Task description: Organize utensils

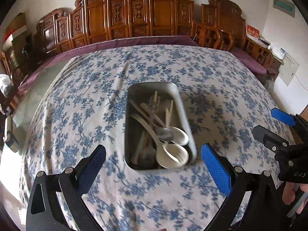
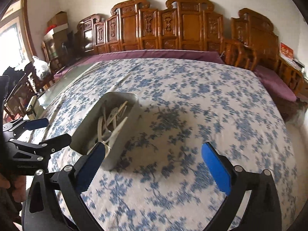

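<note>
Looks mostly done to me: every utensil I can see already sits in the metal tray (image 1: 132, 96) at the middle of the left wrist frame, and nothing loose shows on the floral tablecloth (image 1: 77, 105). Count's fuzzy with the blur: two white spoons (image 1: 173, 154), one metal spoon (image 1: 164, 132), plus some pale forks or chopsticks (image 1: 156, 100) I can't number. My left gripper (image 1: 154, 159) is spread wide and empty, straddling the tray's near end. My right gripper (image 2: 152, 163) is wide and empty too, tray at center left there.
</note>
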Demonstrator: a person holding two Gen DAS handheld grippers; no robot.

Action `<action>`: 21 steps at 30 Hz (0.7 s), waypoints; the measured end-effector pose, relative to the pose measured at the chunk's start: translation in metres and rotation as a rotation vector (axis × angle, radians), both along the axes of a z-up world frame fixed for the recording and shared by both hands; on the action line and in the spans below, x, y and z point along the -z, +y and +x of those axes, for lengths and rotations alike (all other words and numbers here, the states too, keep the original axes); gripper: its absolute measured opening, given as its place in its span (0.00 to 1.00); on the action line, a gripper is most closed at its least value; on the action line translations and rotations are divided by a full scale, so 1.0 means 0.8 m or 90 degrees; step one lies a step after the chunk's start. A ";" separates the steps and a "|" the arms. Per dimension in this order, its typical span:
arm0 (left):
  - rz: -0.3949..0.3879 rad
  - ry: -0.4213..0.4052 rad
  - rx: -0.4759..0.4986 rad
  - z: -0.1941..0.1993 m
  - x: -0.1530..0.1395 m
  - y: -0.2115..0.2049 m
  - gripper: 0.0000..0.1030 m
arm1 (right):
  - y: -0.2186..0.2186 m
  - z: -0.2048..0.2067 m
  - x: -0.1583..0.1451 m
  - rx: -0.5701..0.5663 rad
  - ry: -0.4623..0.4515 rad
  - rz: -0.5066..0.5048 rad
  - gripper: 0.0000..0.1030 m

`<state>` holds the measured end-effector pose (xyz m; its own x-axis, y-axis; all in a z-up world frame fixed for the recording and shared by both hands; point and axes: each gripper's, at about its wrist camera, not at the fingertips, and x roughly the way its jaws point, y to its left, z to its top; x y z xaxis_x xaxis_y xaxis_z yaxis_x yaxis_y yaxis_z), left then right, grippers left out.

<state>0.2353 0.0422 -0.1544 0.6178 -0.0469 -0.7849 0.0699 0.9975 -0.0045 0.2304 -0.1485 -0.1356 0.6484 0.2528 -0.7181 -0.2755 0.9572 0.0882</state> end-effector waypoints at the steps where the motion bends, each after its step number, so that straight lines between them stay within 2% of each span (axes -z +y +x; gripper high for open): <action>1: 0.000 -0.004 0.002 -0.007 -0.002 -0.005 0.93 | -0.004 -0.006 -0.002 0.003 -0.002 -0.001 0.98; 14: -0.011 -0.053 0.005 -0.096 -0.051 -0.054 0.93 | -0.072 -0.102 -0.059 0.055 -0.052 0.011 0.98; 21: -0.006 -0.083 0.010 -0.131 -0.085 -0.065 0.93 | -0.086 -0.136 -0.086 0.079 -0.080 0.003 0.98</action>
